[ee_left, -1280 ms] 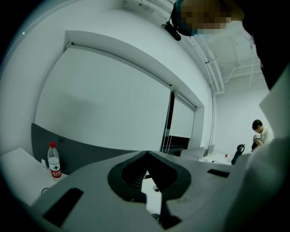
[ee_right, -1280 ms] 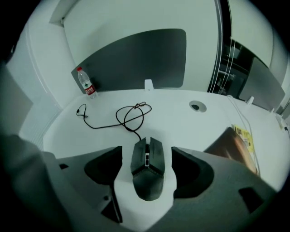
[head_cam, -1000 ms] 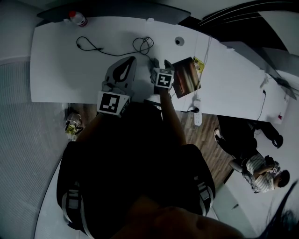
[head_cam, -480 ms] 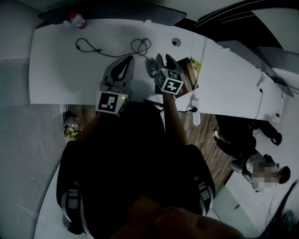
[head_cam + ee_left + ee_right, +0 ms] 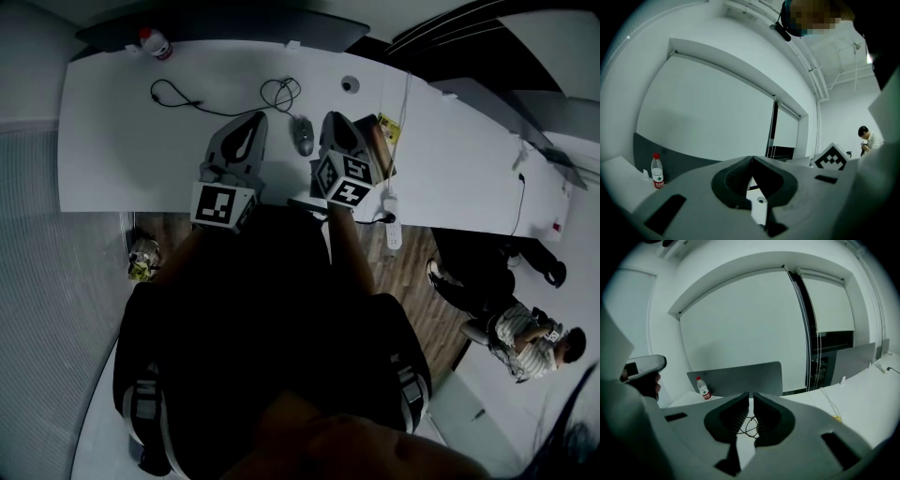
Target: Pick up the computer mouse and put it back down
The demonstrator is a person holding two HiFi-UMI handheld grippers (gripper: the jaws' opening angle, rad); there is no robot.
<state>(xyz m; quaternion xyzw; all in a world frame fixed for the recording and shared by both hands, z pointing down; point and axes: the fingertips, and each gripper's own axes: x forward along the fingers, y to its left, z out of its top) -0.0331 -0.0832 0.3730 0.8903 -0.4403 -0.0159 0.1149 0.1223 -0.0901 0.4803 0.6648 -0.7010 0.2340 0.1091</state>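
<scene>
Midway between the desk's (image 5: 112,141) near and far edges, the computer mouse (image 5: 303,138) is lying between the left gripper (image 5: 253,122) and the right gripper (image 5: 333,120). In the left gripper view, the jaws are meeting, empty. In the right gripper view, the jaws have just been closing and are standing all but together, with nothing between them.
</scene>
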